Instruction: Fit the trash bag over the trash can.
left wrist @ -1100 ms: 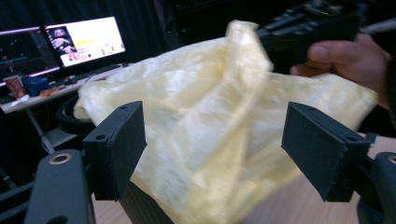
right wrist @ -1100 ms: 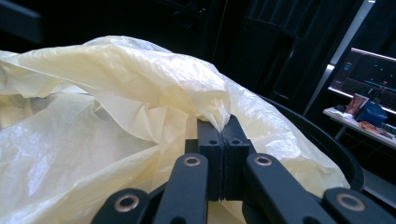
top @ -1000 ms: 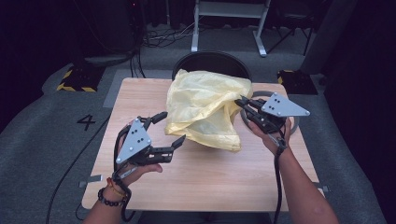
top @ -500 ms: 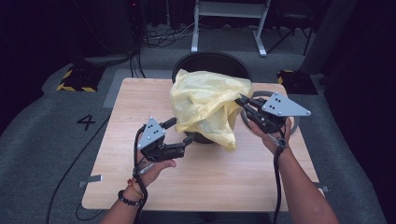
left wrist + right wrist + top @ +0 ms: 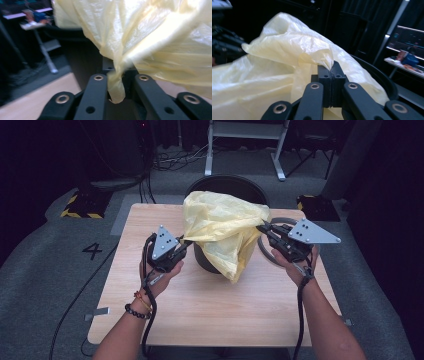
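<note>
A crumpled yellow plastic bag hangs over the front of a black round bin at the table's far middle. My left gripper is at the bag's left edge; its jaws have just been closing and now pinch a twisted fold of the bag between them. On the other side, my right gripper is shut on the bag's right edge. The right gripper view has the film clamped between the pressed pads. The bag is stretched between the two grippers.
The wooden table has bare room in front of the bin. A grey ring lies under the right gripper. The bin's dark rim curves behind the bag. Cables and a metal stand are on the floor beyond.
My left gripper moved right, from the table's left side to the bag, and shut on its left edge. The bag now sits higher and more bunched. The right gripper kept still.
</note>
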The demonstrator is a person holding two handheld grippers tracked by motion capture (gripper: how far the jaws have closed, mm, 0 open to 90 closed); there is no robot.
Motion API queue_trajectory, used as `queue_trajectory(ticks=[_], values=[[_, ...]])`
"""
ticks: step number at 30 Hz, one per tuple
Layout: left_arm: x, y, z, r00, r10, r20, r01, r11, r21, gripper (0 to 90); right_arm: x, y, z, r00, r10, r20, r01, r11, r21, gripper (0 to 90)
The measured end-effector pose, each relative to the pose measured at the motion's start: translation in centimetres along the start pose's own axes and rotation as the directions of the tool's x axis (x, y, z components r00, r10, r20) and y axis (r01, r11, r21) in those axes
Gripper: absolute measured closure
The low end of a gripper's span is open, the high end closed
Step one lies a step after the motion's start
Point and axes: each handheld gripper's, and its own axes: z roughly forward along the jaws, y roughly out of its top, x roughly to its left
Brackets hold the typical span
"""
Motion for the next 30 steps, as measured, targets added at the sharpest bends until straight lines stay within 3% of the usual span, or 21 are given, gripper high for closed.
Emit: queue_trajectory(ticks=[1, 3, 7, 8, 9, 10, 12, 13, 15, 17, 21, 24, 27, 30], values=[[0.3, 0.2, 0.0, 1.0000, -0.002, 0.008, 0.002, 1.0000, -0.001, 86.7, -0.2, -0.1, -0.1, 1.0000, 0.004, 0.006, -0.004, 1.0000, 0.002, 89.9], [1.0, 1.0, -0.2, 0.9998, 0.011, -0.014, -0.011, 0.9999, -0.007, 87.4, -0.6, -0.3, -0.3, 0.9997, 0.020, 0.014, -0.020, 0.9998, 0.007, 89.8], [1.6, 2.3, -0.3, 0.9991, 0.041, -0.009, -0.041, 0.9991, 0.015, 84.7, -0.6, -0.6, -0.4, 0.9997, 0.007, 0.022, -0.008, 0.9996, 0.026, 89.9], [1.9, 2.5, -0.4, 0.9980, 0.004, -0.063, -0.003, 1.0000, 0.004, 78.9, -0.7, -0.6, -0.5, 0.9996, 0.013, 0.024, -0.013, 0.9996, 0.024, 89.9], [2.1, 2.5, -0.4, 0.9965, -0.025, -0.080, 0.026, 0.9996, 0.005, 57.7, -0.8, -0.7, -0.6, 0.9989, 0.035, 0.032, -0.035, 0.9991, 0.022, 89.9], [2.2, 2.4, -0.4, 0.9970, -0.044, -0.063, 0.044, 0.9990, 0.002, 48.5, -1.0, -0.8, -0.6, 0.9985, 0.046, 0.030, -0.047, 0.9987, 0.020, 89.9], [2.3, 1.9, -0.6, 0.9967, -0.081, -0.010, 0.081, 0.9962, -0.031, 41.8, -1.1, -0.9, -0.5, 0.9975, 0.054, 0.044, -0.056, 0.9981, 0.027, 90.0], [2.2, 1.7, -0.7, 0.9958, -0.091, -0.014, 0.091, 0.9957, -0.020, 38.0, -1.2, -0.9, -0.4, 0.9969, 0.061, 0.049, -0.063, 0.9975, 0.033, 90.0], [1.7, 0.7, -1.1, 0.9954, -0.094, 0.017, 0.095, 0.9953, -0.020, 27.8, -1.2, -1.0, -0.2, 0.9954, 0.074, 0.060, -0.077, 0.9961, 0.043, 90.0], [1.1, -0.2, -1.4, 0.9965, -0.077, 0.032, 0.078, 0.9969, -0.014, 23.3, -1.2, -0.9, -0.1, 0.9947, 0.079, 0.066, -0.082, 0.9957, 0.043, 90.0], [0.8, -1.9, -2.1, 0.9922, -0.102, 0.072, 0.102, 0.9948, -0.002, 21.5, -0.9, -0.7, 0.1, 0.9952, 0.069, 0.069, -0.073, 0.9963, 0.045, 90.0], [1.1, -3.1, -2.6, 0.9912, -0.095, 0.092, 0.094, 0.9954, 0.019, 19.6, -0.9, -0.5, 0.2, 0.9948, 0.067, 0.077, -0.071, 0.9965, 0.045, 90.0], [1.0, -4.1, -2.8, 0.9808, -0.123, 0.152, 0.120, 0.9924, 0.026, 18.5, -0.9, -0.5, 0.2, 0.9941, 0.079, 0.074, -0.082, 0.9961, 0.034, 90.0], [-0.6, -4.9, -2.2, 0.9736, -0.124, 0.192, 0.113, 0.9913, 0.067, 18.4, -0.8, -0.4, 0.3, 0.9942, 0.079, 0.073, -0.081, 0.9963, 0.030, 90.0]])
